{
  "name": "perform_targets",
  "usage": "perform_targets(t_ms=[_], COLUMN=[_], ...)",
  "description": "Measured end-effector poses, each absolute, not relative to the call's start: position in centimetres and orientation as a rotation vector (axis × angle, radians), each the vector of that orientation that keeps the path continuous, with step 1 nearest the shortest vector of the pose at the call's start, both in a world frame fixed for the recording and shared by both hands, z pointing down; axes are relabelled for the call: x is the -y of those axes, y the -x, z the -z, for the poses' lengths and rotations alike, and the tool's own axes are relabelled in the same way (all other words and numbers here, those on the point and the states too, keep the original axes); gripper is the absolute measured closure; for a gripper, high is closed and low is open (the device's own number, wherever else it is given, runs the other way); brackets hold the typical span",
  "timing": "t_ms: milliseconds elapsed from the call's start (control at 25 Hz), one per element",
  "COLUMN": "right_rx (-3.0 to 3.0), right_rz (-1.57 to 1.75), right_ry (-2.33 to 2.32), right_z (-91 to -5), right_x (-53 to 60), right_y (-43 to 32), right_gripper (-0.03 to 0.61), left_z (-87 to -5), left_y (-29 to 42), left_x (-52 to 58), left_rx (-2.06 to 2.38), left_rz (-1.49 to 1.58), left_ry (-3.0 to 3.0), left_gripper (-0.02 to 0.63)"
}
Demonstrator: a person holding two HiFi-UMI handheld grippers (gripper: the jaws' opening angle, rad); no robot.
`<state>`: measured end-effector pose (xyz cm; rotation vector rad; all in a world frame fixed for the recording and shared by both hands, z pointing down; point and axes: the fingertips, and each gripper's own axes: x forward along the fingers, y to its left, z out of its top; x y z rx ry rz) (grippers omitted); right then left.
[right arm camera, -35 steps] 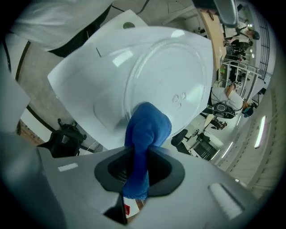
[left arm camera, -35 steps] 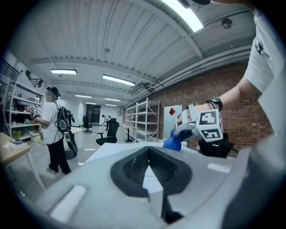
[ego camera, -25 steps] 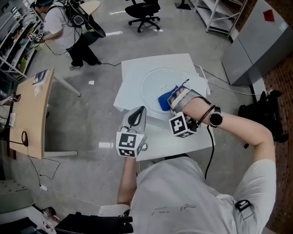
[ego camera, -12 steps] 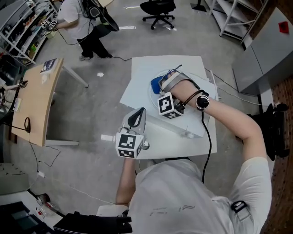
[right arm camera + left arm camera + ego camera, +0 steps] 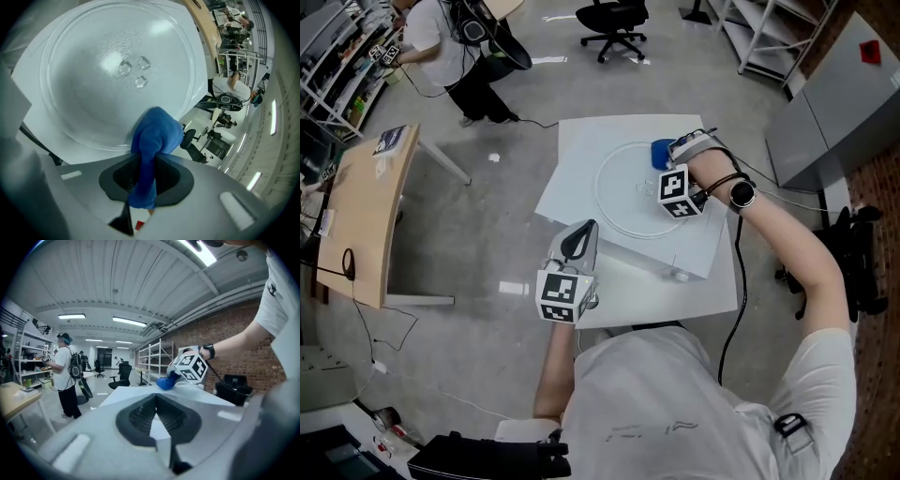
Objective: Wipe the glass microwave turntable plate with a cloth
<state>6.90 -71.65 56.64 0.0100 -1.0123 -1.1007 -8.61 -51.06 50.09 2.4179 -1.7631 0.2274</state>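
Observation:
The round glass turntable plate (image 5: pixel 623 192) lies on a white sheet on the white table (image 5: pixel 619 291). My right gripper (image 5: pixel 668 161) is shut on a blue cloth (image 5: pixel 662 152) and holds it at the plate's far right rim. In the right gripper view the cloth (image 5: pixel 156 132) hangs out from between the jaws and lies over the edge of the plate (image 5: pixel 108 70). My left gripper (image 5: pixel 581 234) hovers at the table's near left edge, apart from the plate, shut with nothing in it. Seen from the left gripper view, the cloth (image 5: pixel 165 383) shows far ahead.
A wooden table (image 5: pixel 366 216) stands to the left. A person with a backpack (image 5: pixel 441 37) is at the far left, an office chair (image 5: pixel 614 19) behind the table. A grey cabinet (image 5: pixel 834 89) stands at the right. A small white piece (image 5: pixel 680 276) lies near the table's front.
My right gripper has swept the blue cloth over the plate, from its near side to its far right rim. The left gripper has stayed put.

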Motion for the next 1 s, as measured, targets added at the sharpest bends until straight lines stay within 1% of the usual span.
perform_targets(t_ms=[240,480,600,760,1000], right_rx=[1.007,1.014,1.039,1.1,1.179], right_rz=[1.023,1.073,1.119,1.205,1.315], right_ry=[-0.046,-0.002,0.038,0.089,0.114], right_z=[-56.5,-56.2,-56.4,-56.4,-56.2], right_x=[69.5,64.2,61.1,58.0,58.0], right_y=[-12.7,-14.0,-12.7,-8.7,-1.7], right_gripper=[0.512,0.512,0.512,0.512,0.512], left_z=[-49.7,-49.5,-49.5,-49.6,-48.9], left_y=[6.0,4.7,4.8,5.4,6.8], left_x=[51.9,51.9,51.6,51.4,50.9], left_rx=[1.675,1.631,1.637,1.674,1.766], left_rz=[-0.222,-0.217,-0.224,-0.225,-0.224], left_ry=[-2.505,-2.547,-2.543,-2.523,-2.487], left_gripper=[0.612,0.612,0.612,0.612,0.612])
